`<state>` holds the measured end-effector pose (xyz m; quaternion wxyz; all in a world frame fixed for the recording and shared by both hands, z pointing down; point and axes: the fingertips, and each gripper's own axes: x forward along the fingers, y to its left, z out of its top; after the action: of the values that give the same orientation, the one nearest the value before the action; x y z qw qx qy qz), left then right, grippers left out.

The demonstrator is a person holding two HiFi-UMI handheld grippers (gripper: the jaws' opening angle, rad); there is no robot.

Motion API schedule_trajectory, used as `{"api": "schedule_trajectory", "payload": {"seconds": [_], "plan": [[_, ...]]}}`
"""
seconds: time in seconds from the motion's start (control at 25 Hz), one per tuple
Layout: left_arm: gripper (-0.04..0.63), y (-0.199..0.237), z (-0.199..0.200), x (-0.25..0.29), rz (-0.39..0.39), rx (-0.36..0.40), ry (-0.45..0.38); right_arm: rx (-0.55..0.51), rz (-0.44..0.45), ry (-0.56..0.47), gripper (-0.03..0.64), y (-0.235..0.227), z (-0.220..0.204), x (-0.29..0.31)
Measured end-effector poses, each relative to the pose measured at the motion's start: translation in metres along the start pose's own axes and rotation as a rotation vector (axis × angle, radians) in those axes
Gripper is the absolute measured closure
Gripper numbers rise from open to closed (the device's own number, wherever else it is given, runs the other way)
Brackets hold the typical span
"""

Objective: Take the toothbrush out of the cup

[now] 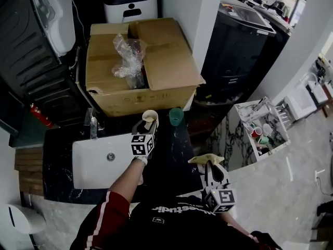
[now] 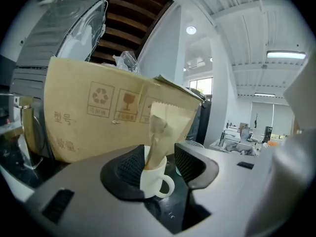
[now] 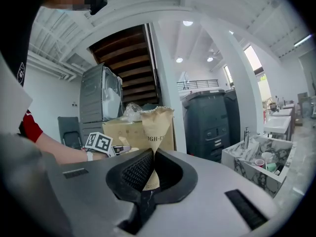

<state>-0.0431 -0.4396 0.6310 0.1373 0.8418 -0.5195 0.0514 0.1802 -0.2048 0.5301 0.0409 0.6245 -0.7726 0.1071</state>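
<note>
A white handled cup (image 2: 155, 177) stands on the black counter in front of the cardboard box. A slim brown paper packet (image 2: 158, 138) sticks up out of it; the toothbrush itself does not show. My left gripper (image 2: 160, 163) is open, and the cup sits between its pads with a gap on the right side. In the head view the left gripper (image 1: 144, 130) reaches to the cup (image 1: 150, 116). My right gripper (image 3: 152, 169) is shut on a second brown paper packet (image 3: 157, 125), held low near my body (image 1: 212, 171).
A big open cardboard box (image 1: 140, 66) with crumpled plastic stands right behind the cup. A green cup (image 1: 176, 116) sits just right of the white one. A white sink (image 1: 99, 160) with a tap (image 1: 92, 124) lies to the left. A marble rack (image 1: 260, 126) of cups stands on the right.
</note>
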Motion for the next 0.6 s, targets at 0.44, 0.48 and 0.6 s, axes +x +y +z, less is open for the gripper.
{"api": "schedule_trajectory", "payload": {"seconds": [0.44,0.48,0.6], "plan": [[0.554,0.010,0.018,-0.007,0.056,0.050,-0.029,0.013,0.007,-0.009,0.578,-0.003,0.001,0.004],[0.554,0.009,0.023,-0.010,0.055,0.061,-0.042,0.013,0.012,-0.011,0.578,-0.001,0.001,0.005],[0.555,0.006,0.045,-0.021,0.051,0.097,-0.091,0.011,0.028,-0.013,0.578,0.004,0.002,0.007]]}}
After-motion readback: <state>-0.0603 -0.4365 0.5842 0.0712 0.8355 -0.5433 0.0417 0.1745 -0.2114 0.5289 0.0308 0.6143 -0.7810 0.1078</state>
